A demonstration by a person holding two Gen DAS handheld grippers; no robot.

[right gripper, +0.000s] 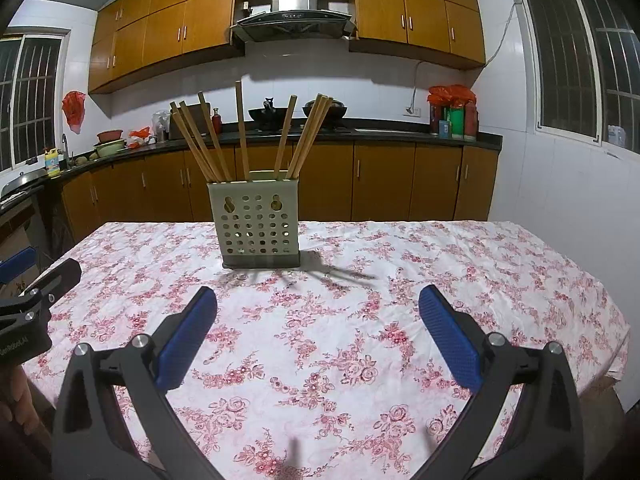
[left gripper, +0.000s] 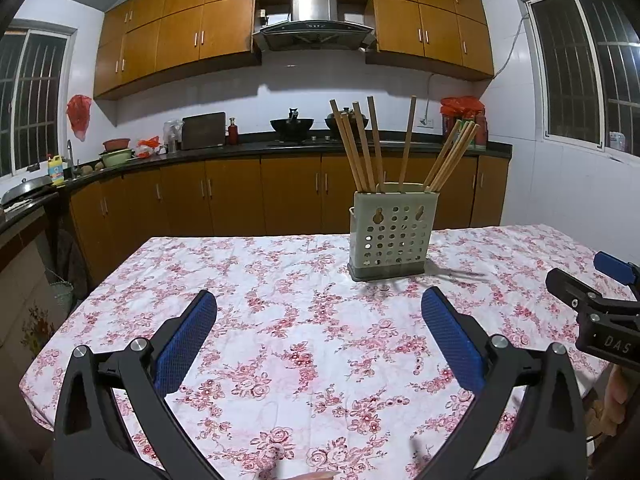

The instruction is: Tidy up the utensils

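Observation:
A beige perforated utensil holder (left gripper: pixel 390 236) stands upright on the floral tablecloth (left gripper: pixel 280 280), with several wooden chopsticks (left gripper: pixel 362 144) leaning out of it. It also shows in the right wrist view (right gripper: pixel 258 224) with its chopsticks (right gripper: pixel 200 140). My left gripper (left gripper: pixel 319 300) is open and empty, hovering over the table short of the holder. My right gripper (right gripper: pixel 318 298) is open and empty, also short of the holder. The right gripper shows at the right edge of the left wrist view (left gripper: pixel 600 300); the left gripper shows at the left edge of the right wrist view (right gripper: pixel 36 300).
The table's far edge (right gripper: pixel 360 222) lies just behind the holder. Beyond it run brown kitchen cabinets (left gripper: pixel 280 200) and a dark counter with woks (left gripper: pixel 292 124), bottles and bowls. Windows (right gripper: pixel 580 60) flank the room.

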